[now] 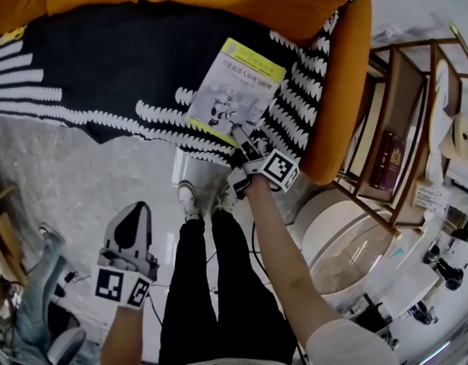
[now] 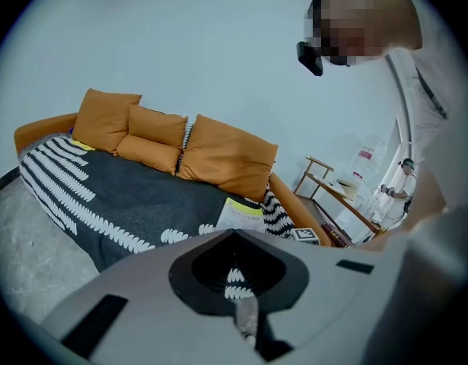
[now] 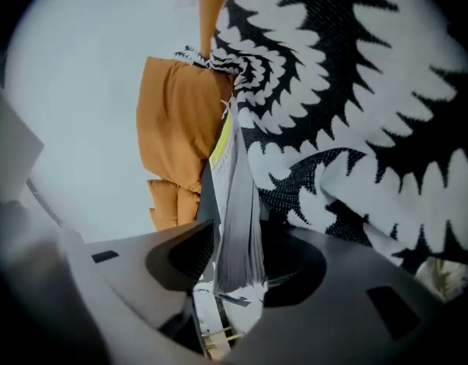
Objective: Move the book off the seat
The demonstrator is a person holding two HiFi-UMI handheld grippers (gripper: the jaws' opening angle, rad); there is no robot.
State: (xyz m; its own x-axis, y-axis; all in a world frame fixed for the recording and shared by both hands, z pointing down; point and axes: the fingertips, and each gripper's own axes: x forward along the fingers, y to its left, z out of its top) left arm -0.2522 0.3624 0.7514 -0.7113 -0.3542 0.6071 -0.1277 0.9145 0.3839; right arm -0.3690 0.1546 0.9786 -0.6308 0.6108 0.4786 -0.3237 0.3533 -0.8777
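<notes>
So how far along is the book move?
Done: the right tool looks clamped on the near corner of the book. In hand: the lift, with most of the book lying on the seat blanket. To do: carry it clear of the sofa and set it down. The left tool hangs shut, empty.

Steep overhead, two low; shared sofa (image 1: 351, 90)

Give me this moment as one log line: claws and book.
right claw: shut on book, near corner | book: on patterned throw of sofa, not yet off | left claw: shut, empty, away from sofa
</notes>
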